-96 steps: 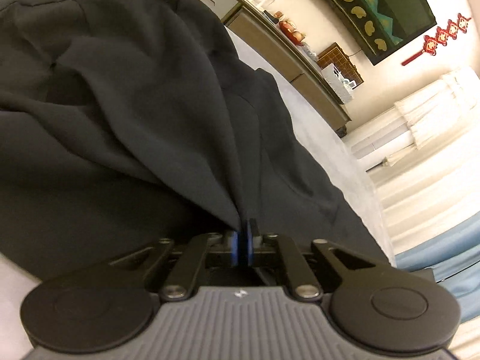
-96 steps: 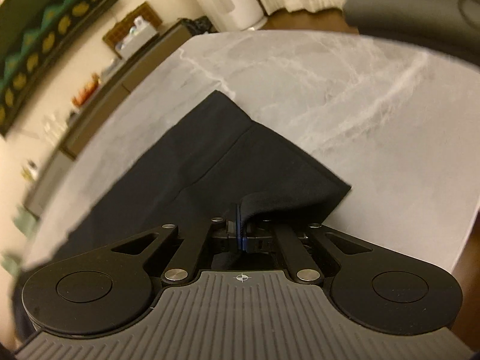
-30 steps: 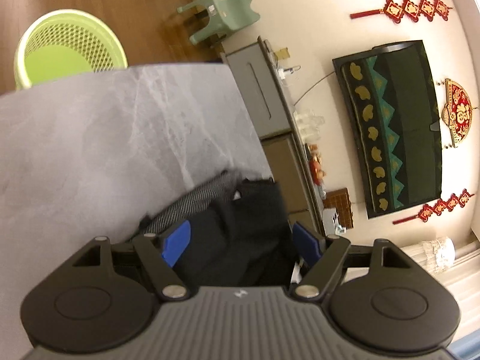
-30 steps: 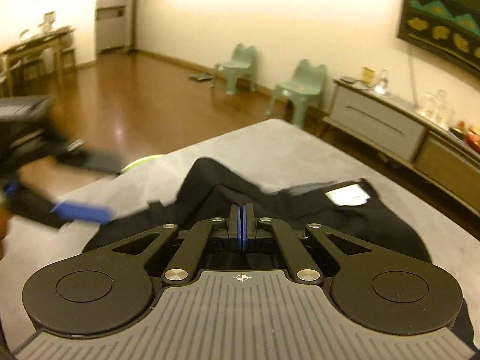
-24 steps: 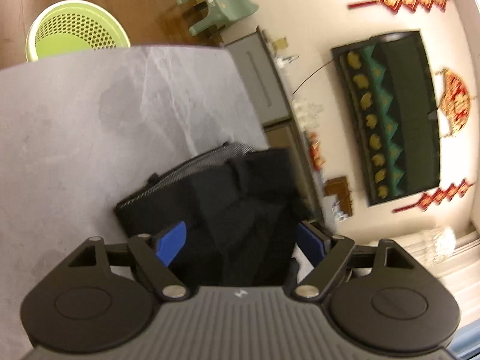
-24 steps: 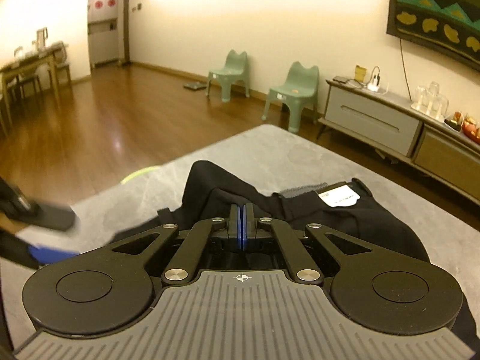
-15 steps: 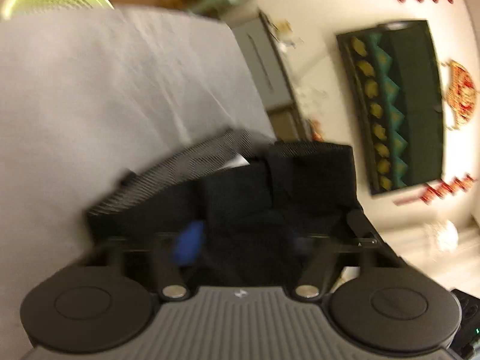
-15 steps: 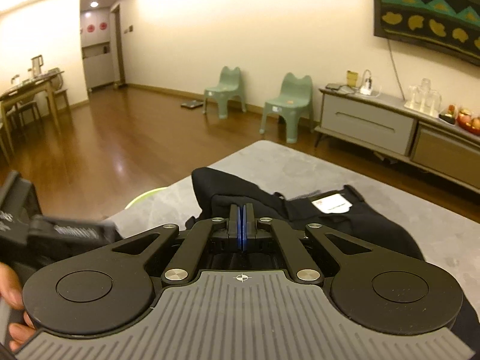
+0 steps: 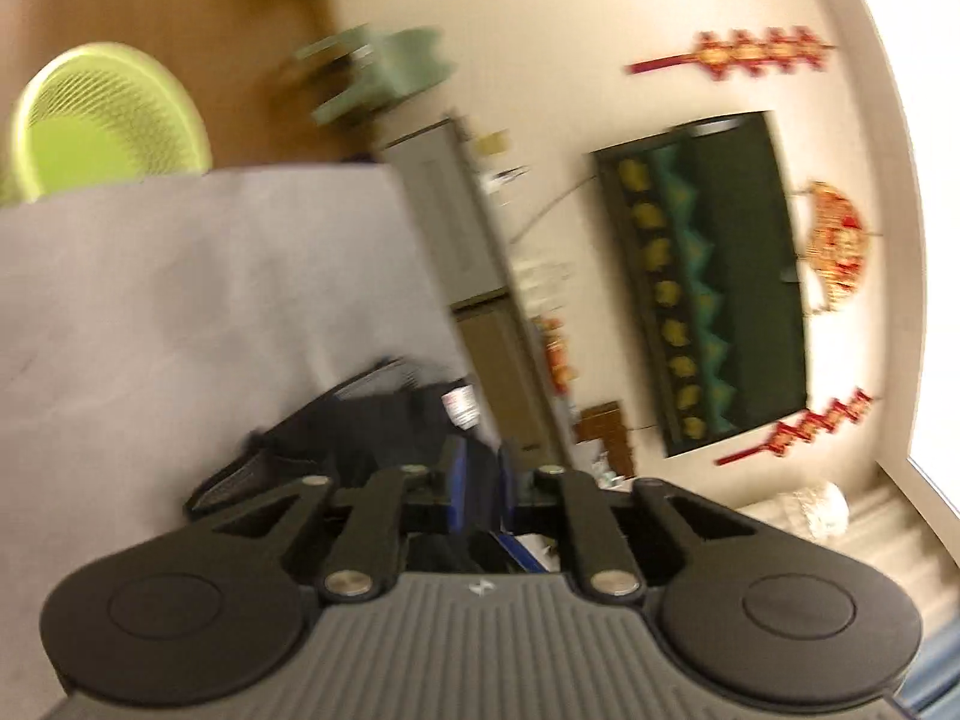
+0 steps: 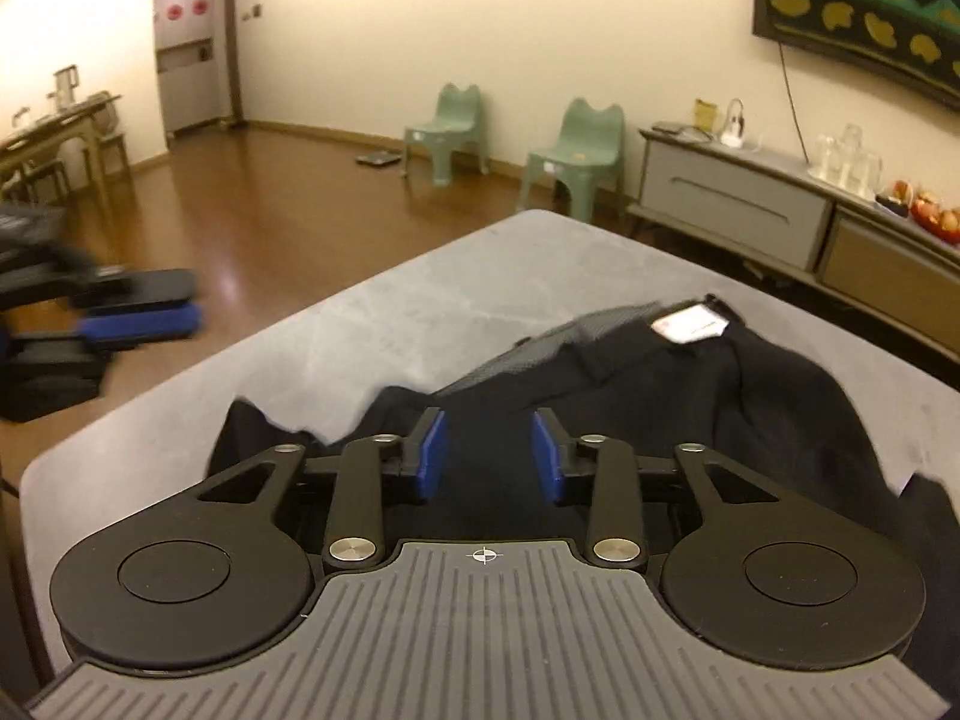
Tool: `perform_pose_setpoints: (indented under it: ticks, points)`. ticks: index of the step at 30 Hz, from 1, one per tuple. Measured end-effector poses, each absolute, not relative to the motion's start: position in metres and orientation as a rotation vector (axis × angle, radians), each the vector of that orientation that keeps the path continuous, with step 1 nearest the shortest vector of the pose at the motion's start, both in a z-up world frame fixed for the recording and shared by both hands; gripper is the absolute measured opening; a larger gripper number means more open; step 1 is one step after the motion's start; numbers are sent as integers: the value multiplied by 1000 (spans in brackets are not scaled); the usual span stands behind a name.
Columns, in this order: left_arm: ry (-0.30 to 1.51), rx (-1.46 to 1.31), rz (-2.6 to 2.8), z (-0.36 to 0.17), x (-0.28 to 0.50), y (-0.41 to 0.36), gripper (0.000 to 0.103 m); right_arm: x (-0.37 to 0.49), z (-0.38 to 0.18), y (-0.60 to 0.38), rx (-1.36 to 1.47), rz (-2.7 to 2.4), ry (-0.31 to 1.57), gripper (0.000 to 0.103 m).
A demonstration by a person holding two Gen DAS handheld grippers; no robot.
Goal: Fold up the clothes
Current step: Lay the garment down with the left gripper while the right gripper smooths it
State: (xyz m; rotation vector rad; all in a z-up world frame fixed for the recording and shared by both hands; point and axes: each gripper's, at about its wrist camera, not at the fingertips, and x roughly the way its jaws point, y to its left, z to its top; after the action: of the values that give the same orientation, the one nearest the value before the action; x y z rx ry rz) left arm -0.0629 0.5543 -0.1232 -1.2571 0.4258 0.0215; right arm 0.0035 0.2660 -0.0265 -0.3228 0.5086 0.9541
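Note:
A black garment lies bunched on the grey marble table, its white label and grey mesh lining facing up. My right gripper hovers just over the garment's near edge, open, with nothing between its blue pads. My left gripper is off the table's left side, over the floor and apart from the cloth. In the blurred left wrist view, the left gripper has its fingers almost together and holds no cloth. There the garment lies just beyond the fingertips.
The table's corner and left edge are close in front. A lime-green mesh basket stands on the wood floor beside the table. Two green chairs and a grey sideboard line the far wall.
My right gripper has opened and let go of the garment, which now rests on the table. My left gripper has drawn back off the cloth, and its fingers have come nearly together.

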Motion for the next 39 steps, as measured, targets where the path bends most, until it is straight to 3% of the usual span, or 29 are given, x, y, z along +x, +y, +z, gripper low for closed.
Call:
perform_pose_setpoints:
  ticks: [2, 9, 10, 12, 15, 18, 19, 21, 26, 28, 31, 32, 33, 34, 35, 36, 39]
  points:
    - [486, -1267, 41, -130, -60, 555, 15, -11, -39, 268, -367, 972, 512, 55]
    - [595, -1252, 155, -140, -67, 543, 61, -62, -80, 276, -529, 1028, 518, 59]
    - [608, -1239, 160, -139, -65, 540, 64, -67, -84, 279, -568, 1026, 501, 58]
    - [639, -1209, 155, -139, -56, 534, 69, -75, -91, 284, -623, 1017, 481, 42]
    - [693, -1177, 218, -140, -55, 527, 70, -75, -98, 287, -656, 996, 494, 27]
    - [671, -1198, 289, -139, -74, 525, 69, -71, -98, 280, -628, 988, 504, 25]
    - [652, -1188, 291, -135, -81, 525, 69, -70, -95, 276, -610, 994, 503, 26]
    - [637, -1165, 312, -130, -94, 522, 70, -71, -89, 268, -571, 1019, 489, 52]
    - [624, -1151, 388, -124, -117, 518, 73, -86, -91, 264, -579, 1056, 467, 60]
    - [616, -1132, 398, -120, -120, 518, 74, -87, -98, 267, -605, 1035, 467, 57]
    - [666, -1107, 359, -125, -105, 517, 75, -83, -104, 267, -592, 1017, 497, 41]
    - [688, -1107, 331, -129, -95, 517, 75, -81, -104, 267, -588, 1014, 503, 30]
    - [697, -1076, 300, -131, -82, 518, 73, -81, -104, 268, -590, 1007, 504, 15]
    - [703, -1037, 269, -131, -68, 519, 69, -80, -104, 268, -591, 999, 505, 8]
    - [709, -997, 238, -131, -54, 520, 34, -80, -103, 268, -584, 986, 504, 4]
    - [714, -957, 207, -132, -40, 522, 10, -78, -101, 266, -566, 967, 496, 2]
    - [411, -879, -21, -81, -54, 523, 9, -82, -79, 256, -492, 920, 411, 1]
